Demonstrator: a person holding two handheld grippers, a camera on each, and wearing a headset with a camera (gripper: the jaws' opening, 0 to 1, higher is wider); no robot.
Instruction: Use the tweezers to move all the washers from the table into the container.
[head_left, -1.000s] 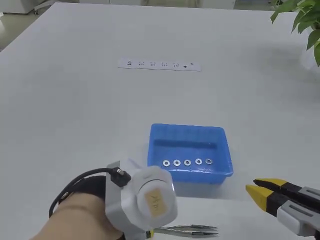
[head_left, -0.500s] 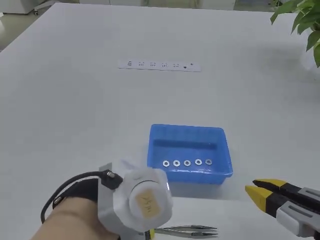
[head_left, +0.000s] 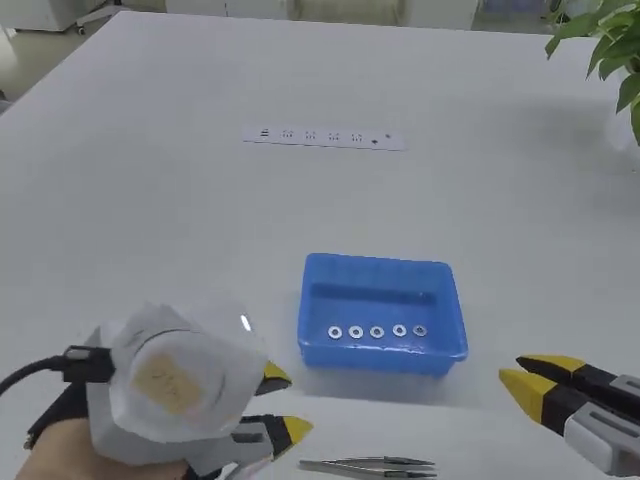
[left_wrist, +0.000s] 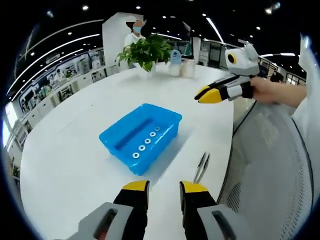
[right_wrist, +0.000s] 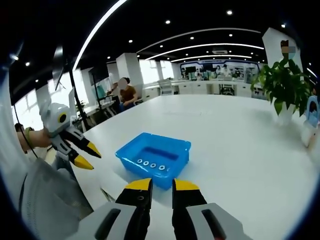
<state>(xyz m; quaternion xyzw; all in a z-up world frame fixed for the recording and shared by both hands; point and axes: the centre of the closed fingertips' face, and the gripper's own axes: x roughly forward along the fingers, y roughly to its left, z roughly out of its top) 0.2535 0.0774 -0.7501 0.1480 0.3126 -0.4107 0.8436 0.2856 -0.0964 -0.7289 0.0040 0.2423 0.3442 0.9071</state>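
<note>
While five washers (head_left: 377, 331) sit in the blue container (head_left: 380, 272), the left tongs (head_left: 285, 403) and right tongs (head_left: 515, 372) hover empty, slightly parted, flanking thin, probably slippery tweezers (head_left: 368, 465) lying flat on the tabletop (head_left: 150, 200), best pinched mid-length.

Broad white table (head_left: 150, 200), leafy potted plant (right_wrist: 282, 80) at its edge, open office under ceiling spotlights (right_wrist: 229, 12)

Five washers (head_left: 377, 332) in blue container (head_left: 440, 275); tweezers (head_left: 368, 465) on table (head_left: 150, 220).
</note>
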